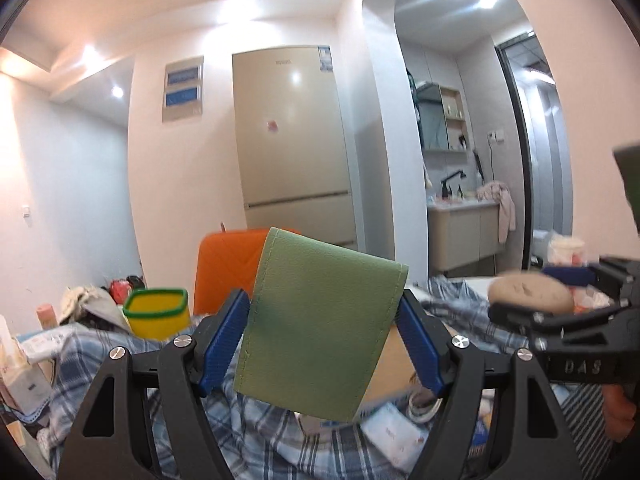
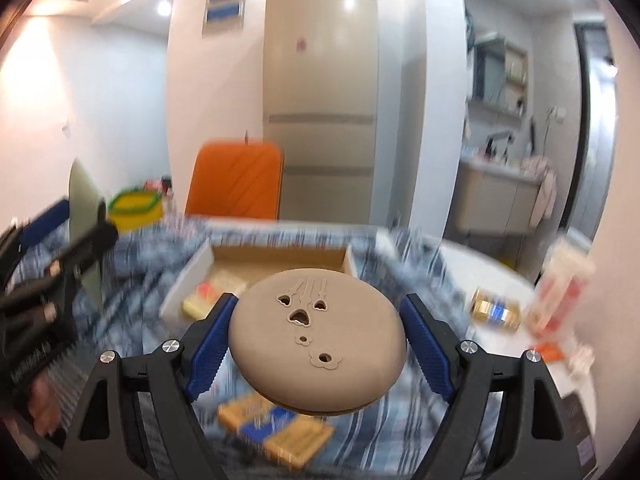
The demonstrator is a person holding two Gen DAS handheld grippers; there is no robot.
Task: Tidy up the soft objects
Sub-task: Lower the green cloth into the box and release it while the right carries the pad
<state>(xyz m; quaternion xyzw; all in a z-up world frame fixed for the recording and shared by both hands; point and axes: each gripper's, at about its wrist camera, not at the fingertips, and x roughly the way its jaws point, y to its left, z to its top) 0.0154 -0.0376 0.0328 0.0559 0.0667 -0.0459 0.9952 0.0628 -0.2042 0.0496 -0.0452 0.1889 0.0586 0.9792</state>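
- The left tool (image 1: 324, 336) is clamped on a green leather-like pouch (image 1: 320, 320), its blue pads pressing the two side edges with the jaws fairly wide. The pouch stands upright, clear of the blue plaid cloth (image 1: 256, 432) beneath it. The grip is only on the edges, so I reckon the soft thing could buckle or twist out if the hand tilts sharply.
- The right tool (image 2: 316, 344) holds a tan round cushion-like pad (image 2: 316, 336) across its middle, jaws set wide, above the plaid cloth (image 2: 360, 432). The rounded, squashy rim gives the pads little to bite on; a quick swing might squeeze it out forward.
- The two tools are close together, each showing at the edge of the other's view. If both go for the open box (image 2: 276, 258) at once, I'd worry they knock together.
- The surface is cluttered: the shallow box with small packets inside, a yellow-and-blue packet (image 2: 276, 436) under the cushion, and further right small items on a white desk (image 2: 492, 276). A dropped piece could land among these.
- Round the room: a yellow tub with a green rim (image 1: 158, 312) at the left, an orange chair back (image 2: 234, 180), a tall beige fridge (image 1: 290, 140), then a washbasin alcove (image 1: 464, 216) on the right.
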